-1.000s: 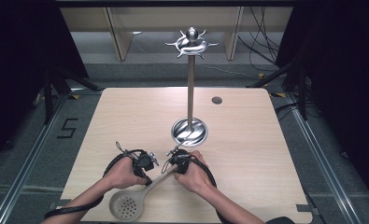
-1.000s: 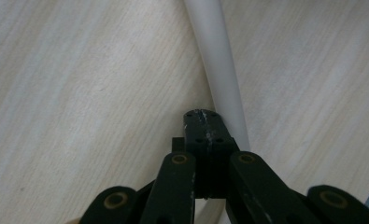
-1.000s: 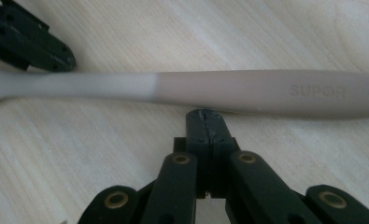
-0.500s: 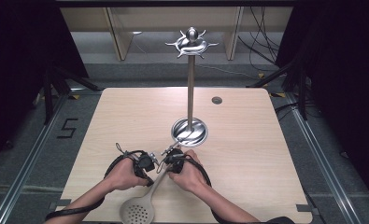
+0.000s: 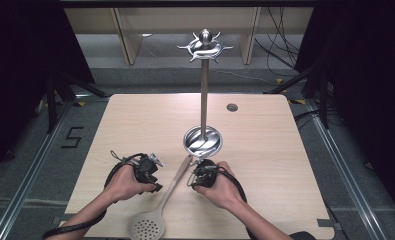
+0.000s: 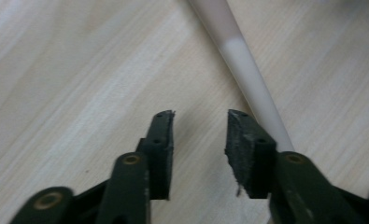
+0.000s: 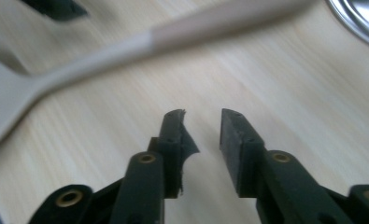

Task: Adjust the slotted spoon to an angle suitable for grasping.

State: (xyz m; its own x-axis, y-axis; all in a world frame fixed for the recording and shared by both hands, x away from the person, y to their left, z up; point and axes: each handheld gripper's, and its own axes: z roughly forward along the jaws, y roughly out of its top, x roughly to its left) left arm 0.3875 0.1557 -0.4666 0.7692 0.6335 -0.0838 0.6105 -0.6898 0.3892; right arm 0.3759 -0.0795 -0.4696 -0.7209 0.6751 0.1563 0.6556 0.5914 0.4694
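Currently we see the left gripper (image 5: 154,172) with its jaws parted, having just been opening, with nothing between them; the skimmer (image 5: 157,210) handle passes just beside its right jaw. The skimmer lies flat on the table (image 5: 285,165), between both hands. Our right gripper (image 5: 197,175) likewise has just been opening, empty, near the stand (image 5: 203,140).

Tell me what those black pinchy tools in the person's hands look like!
Each hand holds a black tool, the left gripper and the right gripper. Each has two dark, flat jaws with rough black pads and small brass-coloured rivets on the arms behind them. One pad has a torn, ragged edge. A black cable loops from each tool. The forearms are bare, with no sleeves in view.
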